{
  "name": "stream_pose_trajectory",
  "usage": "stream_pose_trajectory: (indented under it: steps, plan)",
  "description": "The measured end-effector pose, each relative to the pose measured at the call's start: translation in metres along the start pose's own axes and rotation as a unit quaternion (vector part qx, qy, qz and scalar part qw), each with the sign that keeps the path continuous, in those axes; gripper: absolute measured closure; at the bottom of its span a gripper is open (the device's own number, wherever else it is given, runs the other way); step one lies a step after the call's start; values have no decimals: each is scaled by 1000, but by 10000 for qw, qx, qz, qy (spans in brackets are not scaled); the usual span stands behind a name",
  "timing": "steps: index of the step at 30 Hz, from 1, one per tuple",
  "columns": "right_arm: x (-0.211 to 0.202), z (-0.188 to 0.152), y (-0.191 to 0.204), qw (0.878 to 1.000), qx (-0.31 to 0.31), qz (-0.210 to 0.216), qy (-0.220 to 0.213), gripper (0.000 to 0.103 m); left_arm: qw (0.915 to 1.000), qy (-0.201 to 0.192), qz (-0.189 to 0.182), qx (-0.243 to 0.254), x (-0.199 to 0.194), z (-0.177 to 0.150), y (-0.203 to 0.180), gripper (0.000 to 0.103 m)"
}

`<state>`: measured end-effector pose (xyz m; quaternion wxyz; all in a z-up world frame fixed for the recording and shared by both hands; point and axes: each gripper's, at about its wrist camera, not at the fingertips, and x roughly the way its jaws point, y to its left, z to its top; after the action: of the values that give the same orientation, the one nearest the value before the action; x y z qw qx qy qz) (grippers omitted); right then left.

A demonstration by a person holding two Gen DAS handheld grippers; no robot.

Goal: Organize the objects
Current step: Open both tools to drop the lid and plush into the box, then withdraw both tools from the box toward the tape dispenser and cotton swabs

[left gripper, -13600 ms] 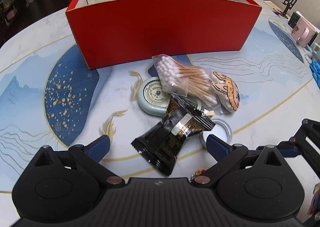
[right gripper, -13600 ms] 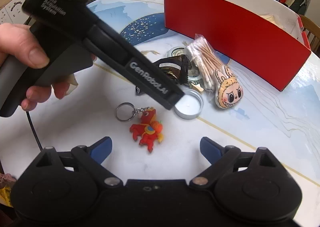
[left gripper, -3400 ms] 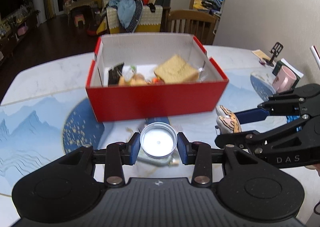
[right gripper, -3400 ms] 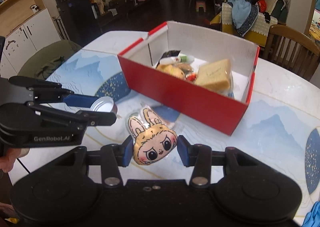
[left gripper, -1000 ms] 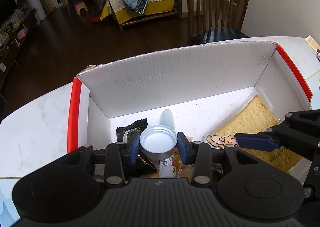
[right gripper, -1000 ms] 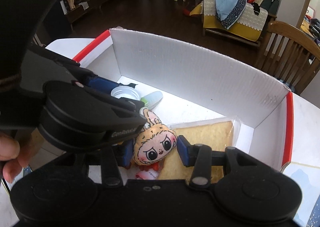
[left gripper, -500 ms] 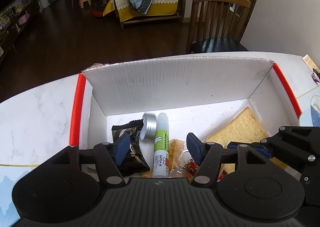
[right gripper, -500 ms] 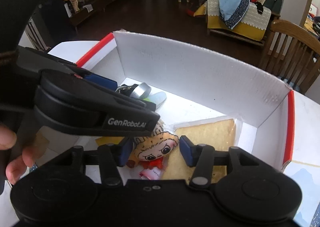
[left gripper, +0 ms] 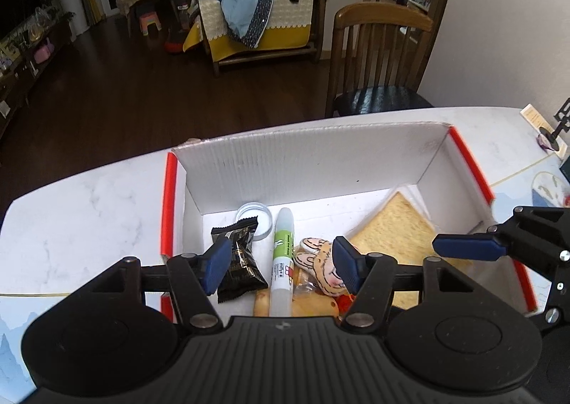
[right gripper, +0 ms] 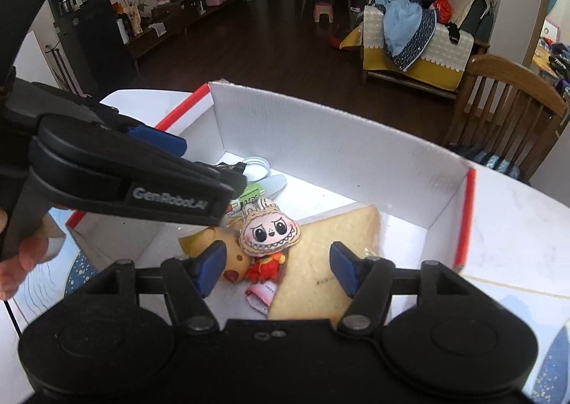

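We are looking down into a red box (left gripper: 167, 204) with white inner walls, sitting on a marble-patterned table (left gripper: 82, 211), and every loose thing is lying inside it. A plush doll face (right gripper: 269, 231) with rabbit ears and a toothy grin is lying face up near the middle of the box floor, resting on a red figure keychain (right gripper: 265, 268) and touching the edge of a flat bagged bread slice (right gripper: 331, 244), which is filling the box's right half. Toward the box's back left corner a round silver tin lid (left gripper: 253, 217) is lying flat, with a black snack packet (left gripper: 238, 258) just in front of it and a white and green tube (left gripper: 282, 258) lying lengthwise beside the packet. A yellow bagged item (right gripper: 221, 251) is lying under the doll's left side. Our left gripper (left gripper: 281, 267) is hovering over the box's near left part, fingers spread wide and holding nothing. Our right gripper (right gripper: 278, 268) is hovering over the doll, also spread wide and empty. Beyond the box a wooden chair (left gripper: 377, 58) is standing at the table's far edge.
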<state>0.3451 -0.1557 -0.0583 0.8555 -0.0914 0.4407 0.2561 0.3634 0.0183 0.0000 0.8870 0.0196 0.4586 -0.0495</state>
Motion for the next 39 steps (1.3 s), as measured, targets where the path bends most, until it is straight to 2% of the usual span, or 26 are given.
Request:
stream_pose_trajectory:
  steps: [12,17,20,22,25,28,34,37,39]
  plan:
    - [-61,-12,7,9996,-37,-33,-271,37,9992,-316,-161,156,-65,-20,-11,42]
    - [-87,-22,13,9992,-107,20,-378,34,9984,-350,-269,360,-87,-38,-17,42]
    - [-98,-30,17,9990,-98,106,-414,26,9979,-360,-268,477,-97,-54,-19,42]
    - [-102,-36,19,9990,-96,139,-411,26,9977,-387,-266,495,-102,-64,-20,41]
    - [-107,-47,20,9990,-82,165,-400,25,9978,-417,-293,415,-111,-79,-17,32]
    - [-111,-58,21,9990,-28,244,-380,23,9982,-402,-297,330,-115,-98,-15,32]
    - [-111,-82,29,9988,-118,409,-254,11,9991,-363,-144,179,-120,-138,-14,32]
    - [-109,-93,36,9984,-256,429,-252,4,9991,-382,-165,76,-123,-154,-13,23]
    - [-107,-98,41,9982,-321,448,-237,2,9990,-399,-203,10,-124,-163,-14,21]
